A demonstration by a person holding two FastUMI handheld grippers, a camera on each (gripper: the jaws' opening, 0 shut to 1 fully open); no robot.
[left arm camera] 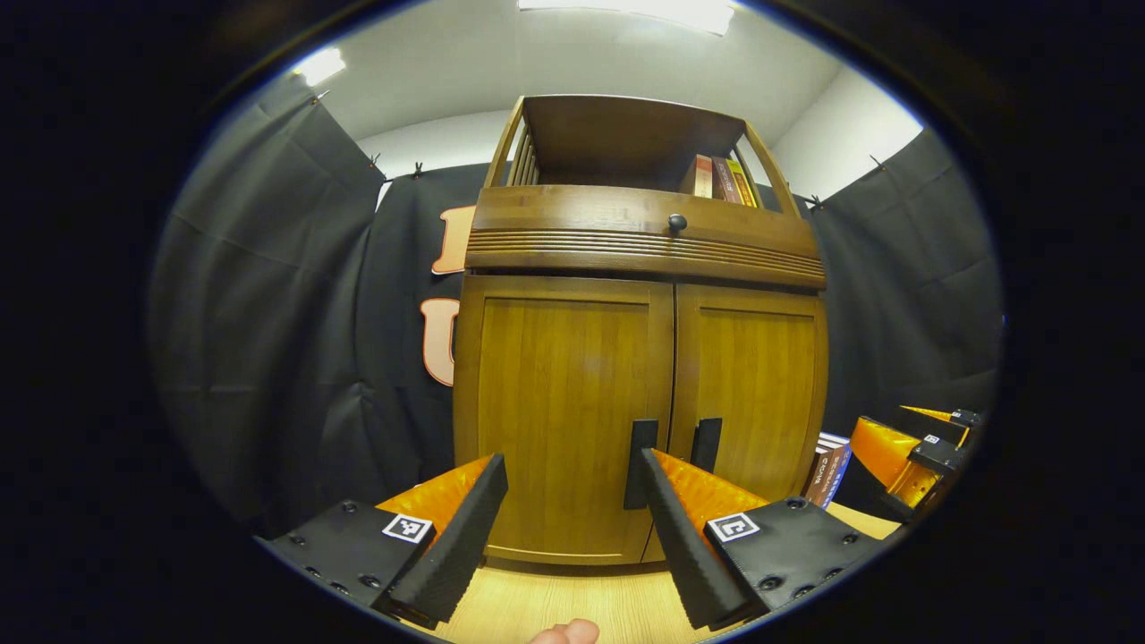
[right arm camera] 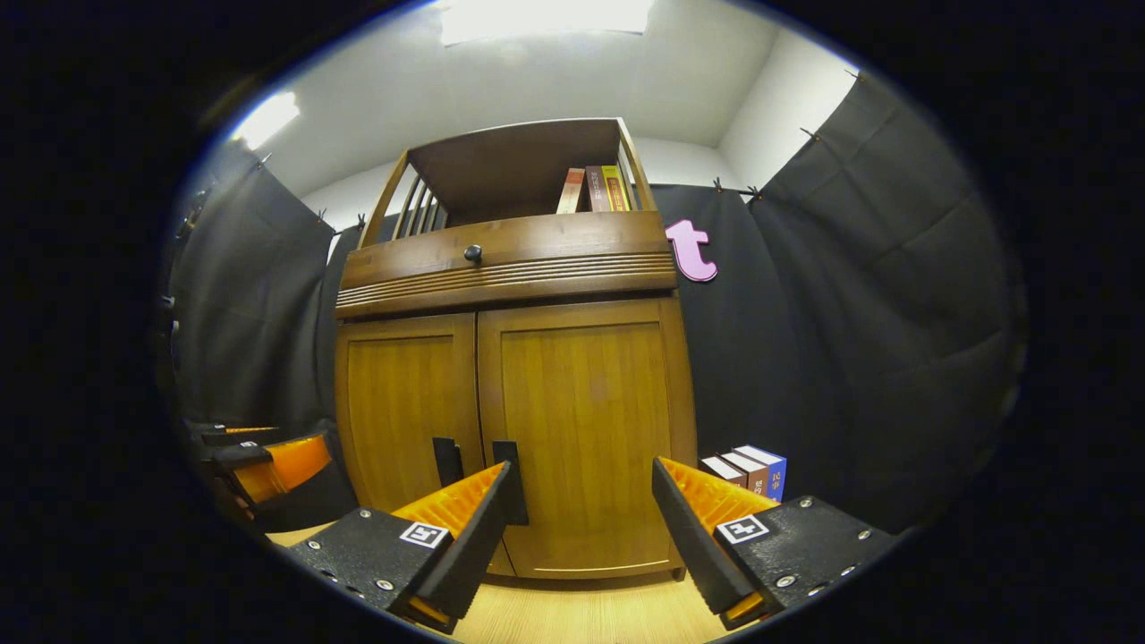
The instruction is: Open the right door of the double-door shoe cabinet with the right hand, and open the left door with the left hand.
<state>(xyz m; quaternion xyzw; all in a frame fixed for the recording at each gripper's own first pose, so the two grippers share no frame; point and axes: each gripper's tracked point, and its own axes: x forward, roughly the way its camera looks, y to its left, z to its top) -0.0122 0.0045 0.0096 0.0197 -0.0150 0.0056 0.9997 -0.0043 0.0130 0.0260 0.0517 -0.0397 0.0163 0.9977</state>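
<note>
A brown wooden shoe cabinet [left arm camera: 640, 250] stands ahead with both doors closed. In the left gripper view the left door [left arm camera: 564, 402] and right door [left arm camera: 751, 385] meet at two black handles [left arm camera: 641, 461] [left arm camera: 706, 444]. My left gripper [left arm camera: 572, 528] is open, a short way in front of the left door, its right finger [left arm camera: 680, 528] overlapping the left handle. In the right gripper view my right gripper [right arm camera: 581, 528] is open before the right door [right arm camera: 586, 429], its left finger [right arm camera: 470, 537] near the right handle [right arm camera: 510, 478]. The left door [right arm camera: 402, 402] is closed there too.
Books [right arm camera: 595, 190] stand on the cabinet's open top shelf above a drawer with a black knob [right arm camera: 472, 254]. More books [right arm camera: 747, 472] stand on the wooden floor right of the cabinet. Black cloth walls close in on both sides. The other gripper [left arm camera: 912, 452] shows at the right edge.
</note>
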